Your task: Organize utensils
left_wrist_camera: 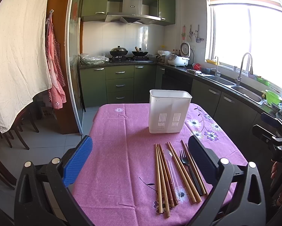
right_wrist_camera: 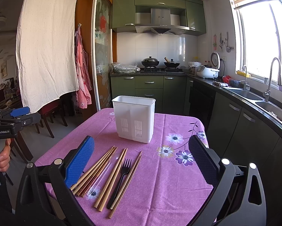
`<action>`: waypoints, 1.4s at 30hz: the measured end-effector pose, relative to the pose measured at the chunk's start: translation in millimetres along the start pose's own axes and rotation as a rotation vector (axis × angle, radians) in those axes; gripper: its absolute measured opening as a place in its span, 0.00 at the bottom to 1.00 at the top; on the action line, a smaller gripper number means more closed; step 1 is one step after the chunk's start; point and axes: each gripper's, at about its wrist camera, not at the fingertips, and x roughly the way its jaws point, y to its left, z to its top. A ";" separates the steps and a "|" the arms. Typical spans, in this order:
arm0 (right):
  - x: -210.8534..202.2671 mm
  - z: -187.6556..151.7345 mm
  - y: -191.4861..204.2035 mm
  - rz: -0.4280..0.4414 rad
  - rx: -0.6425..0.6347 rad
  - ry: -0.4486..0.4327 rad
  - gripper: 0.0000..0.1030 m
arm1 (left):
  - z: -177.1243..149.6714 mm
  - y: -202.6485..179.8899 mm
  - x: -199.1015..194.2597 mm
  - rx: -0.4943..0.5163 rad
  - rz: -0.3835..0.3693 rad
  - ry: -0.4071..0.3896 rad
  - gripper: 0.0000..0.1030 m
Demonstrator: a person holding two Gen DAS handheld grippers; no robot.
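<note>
One desk [left_wrist_camera: 110, 150] under a purple flowered cloth carries everything. A white slotted utensil holder [left_wrist_camera: 169, 111] stands upright at its far side. Nearer lie wooden chopsticks [left_wrist_camera: 160, 179], a black plastic fork [left_wrist_camera: 186, 162] and a clear spoon [left_wrist_camera: 170, 160]. Left tongs [left_wrist_camera: 141, 156] and right tongs [right_wrist_camera: 141, 156] gape wide, holding nothing.
</note>
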 end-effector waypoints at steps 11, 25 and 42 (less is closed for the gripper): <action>7.7 -5.6 1.5 0.005 -0.003 0.010 0.96 | -6.2 0.0 3.2 0.001 -0.004 0.004 0.94; 12.2 -4.3 -1.0 0.005 0.005 0.020 0.96 | -9.5 -0.7 5.4 0.003 -0.005 0.007 0.94; 14.7 -6.8 -0.9 0.005 0.001 0.022 0.96 | -9.1 -0.5 5.8 0.003 -0.006 0.008 0.94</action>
